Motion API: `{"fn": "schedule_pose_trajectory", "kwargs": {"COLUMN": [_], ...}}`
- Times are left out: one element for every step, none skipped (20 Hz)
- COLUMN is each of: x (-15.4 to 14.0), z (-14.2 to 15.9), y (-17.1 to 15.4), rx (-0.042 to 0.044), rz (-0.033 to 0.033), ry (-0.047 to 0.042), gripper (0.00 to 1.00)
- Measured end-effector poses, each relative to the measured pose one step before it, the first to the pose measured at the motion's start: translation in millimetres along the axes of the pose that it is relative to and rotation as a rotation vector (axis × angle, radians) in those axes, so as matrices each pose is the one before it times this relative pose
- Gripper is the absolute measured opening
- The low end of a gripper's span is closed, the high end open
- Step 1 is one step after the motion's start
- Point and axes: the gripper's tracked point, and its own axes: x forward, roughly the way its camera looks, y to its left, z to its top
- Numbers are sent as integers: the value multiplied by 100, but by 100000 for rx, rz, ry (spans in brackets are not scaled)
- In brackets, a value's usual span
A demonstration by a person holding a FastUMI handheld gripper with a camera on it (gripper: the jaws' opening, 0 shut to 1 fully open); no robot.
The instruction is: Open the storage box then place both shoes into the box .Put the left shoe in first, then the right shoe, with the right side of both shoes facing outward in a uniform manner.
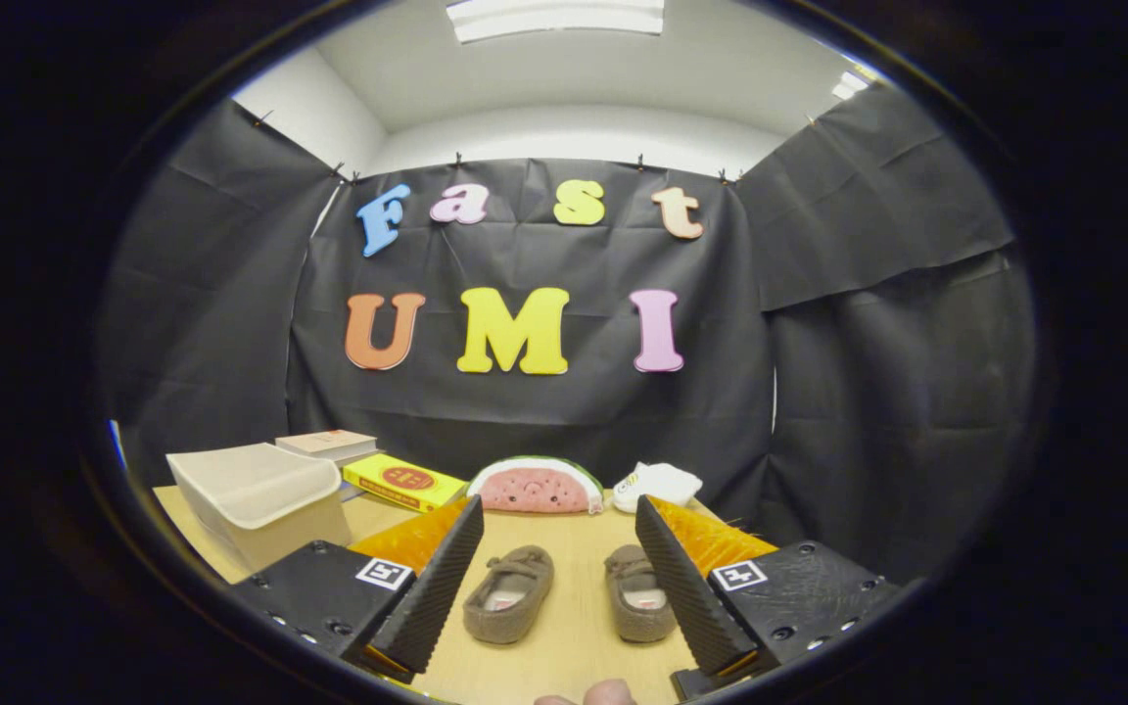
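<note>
Shoes (509, 607) are taupe brown with pale insoles, box (256, 490) is translucent white. Desk (564, 636) is light wood, watermelon plush (537, 487) pink with green rind.

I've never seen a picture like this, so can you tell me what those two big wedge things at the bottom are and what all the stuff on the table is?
Those wedges are the two fingers of a hand-held gripper, a grabbing tool a person carries. The camera rides on it, looking forward. The fingers are wide open and hold nothing. Between them, on the light wooden table, lie two small brown slippers. Beyond the left finger stands a cream plastic storage box. Farther back are a yellow box, a watermelon-slice plush toy and a white cloth.
</note>
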Motion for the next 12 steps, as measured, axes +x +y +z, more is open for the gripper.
{"fn": "schedule_pose_trajectory", "kwargs": {"x": [65, 81, 23, 78, 102, 180, 185, 186, 174, 198, 341, 253], "z": [-123, 47, -21, 87, -28, -12, -109, -67, -98, -116, -85, 101], "y": [163, 246, 255, 206, 289, 100, 295, 272, 357, 334, 405, 517], "rx": [-184, -89, -141, -81, -162, -287, -346, -183, -121, -24, 131, 407], "rz": [276, 411, 511, 347, 541, 301, 619, 572, 763, 792, 978, 1434], "ry": [310, 208, 47, -39, -125, 77, 288, 272, 308, 532, 539, 196], "gripper": [95, 95, 95, 95, 95, 95, 95, 95, 95, 95, 95, 95]}}
